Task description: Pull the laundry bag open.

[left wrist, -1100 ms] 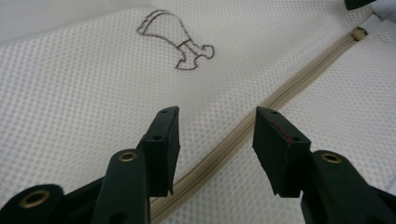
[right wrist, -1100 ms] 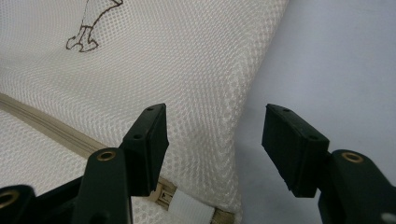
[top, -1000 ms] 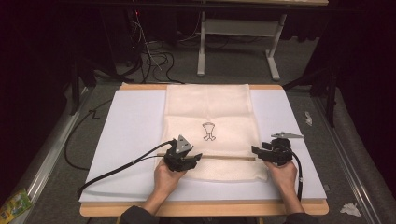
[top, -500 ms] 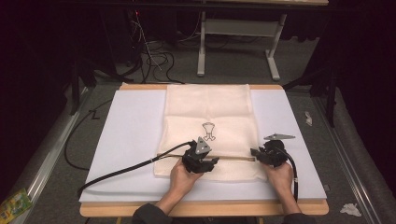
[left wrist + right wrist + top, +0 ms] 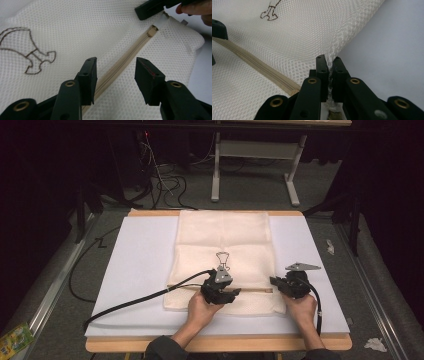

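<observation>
Two risks here. Biggest: mesh laundry bag (image 5: 223, 251), soft open-weave fabric lying flat on the white table cover (image 5: 135, 270), may bunch or slide if left gripper (image 5: 114, 72) pulls along the zipper (image 5: 120, 67) faster than the anchor holds. Right gripper (image 5: 330, 65) has just been closing and now sits clamped on a thin pinch of mesh at the bag's zipper end; that fold could slip out. Left jaws stand apart, straddling the tan ribbed zipper tape, nothing gripped; they could snag netting instead of the small slider (image 5: 151, 31)
</observation>
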{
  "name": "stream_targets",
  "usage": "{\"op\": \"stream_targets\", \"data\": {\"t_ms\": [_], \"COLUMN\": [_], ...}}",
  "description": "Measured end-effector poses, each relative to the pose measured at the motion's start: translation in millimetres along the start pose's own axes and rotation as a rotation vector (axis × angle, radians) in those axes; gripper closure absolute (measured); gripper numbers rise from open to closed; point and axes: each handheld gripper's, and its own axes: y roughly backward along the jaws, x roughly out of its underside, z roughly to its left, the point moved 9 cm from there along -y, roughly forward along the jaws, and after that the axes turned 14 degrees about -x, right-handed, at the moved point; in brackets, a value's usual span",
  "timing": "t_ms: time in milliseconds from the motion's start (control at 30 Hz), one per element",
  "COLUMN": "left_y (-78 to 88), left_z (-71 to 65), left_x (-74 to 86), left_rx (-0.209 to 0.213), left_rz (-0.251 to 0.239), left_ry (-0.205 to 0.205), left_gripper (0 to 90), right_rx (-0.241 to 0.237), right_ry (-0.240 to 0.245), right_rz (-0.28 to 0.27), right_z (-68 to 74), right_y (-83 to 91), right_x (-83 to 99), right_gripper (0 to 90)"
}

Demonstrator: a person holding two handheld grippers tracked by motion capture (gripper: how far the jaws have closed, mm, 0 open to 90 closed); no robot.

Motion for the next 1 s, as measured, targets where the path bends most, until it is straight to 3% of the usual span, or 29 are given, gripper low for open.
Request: {"op": "stream_targets", "data": {"t_ms": [100,233,267,333,433,667,767,1000], "left_y": [-2.6,-7.2,-8.5,-12.6,-16.1,-25.6,-29.6,-38.8], "left_z": [-8.0,-20.4,-23.2,-28.0,-37.7,-43.0,-49.4,-59.1], "left_x": [-7.3,-13.9,-15.4,-15.9,-17.3,-21.7,-22.1,-27.9], "left_rx": [0.036,0.054,0.064,0.051,0.066,0.088,0.083,0.091], "left_rz": [-0.007,-0.013,-0.021,-0.011,-0.002,0.002,0.002,0.008], "left_ry": [0.015,-0.029,-0.02,-0.042,-0.064,-0.03,-0.063,-0.06], "left_gripper": [55.7,60.8,60.8,60.5,60.6,62.6,67.8,69.5], "right_rx": [-0.01,-0.018,-0.019,-0.024,-0.031,-0.046,-0.049,-0.067], "right_ry": [-0.005,0.004,0.001,0.009,0.009,0.014,0.022,0.022], "right_rz": [-0.008,-0.013,-0.014,-0.023,-0.024,-0.038,-0.041,-0.054], "right_z": [2.4,4.3,5.5,6.5,7.8,9.4,10.7,13.0], "right_y": [1.2,4.6,5.4,6.5,7.3,9.1,10.1,12.6], "right_x": [-1.9,-4.7,-5.1,-6.4,-6.8,-8.7,-9.7,-11.3], "right_gripper": [88.0,88.0,88.0,88.1,88.1,88.2,88.3,88.3]}}
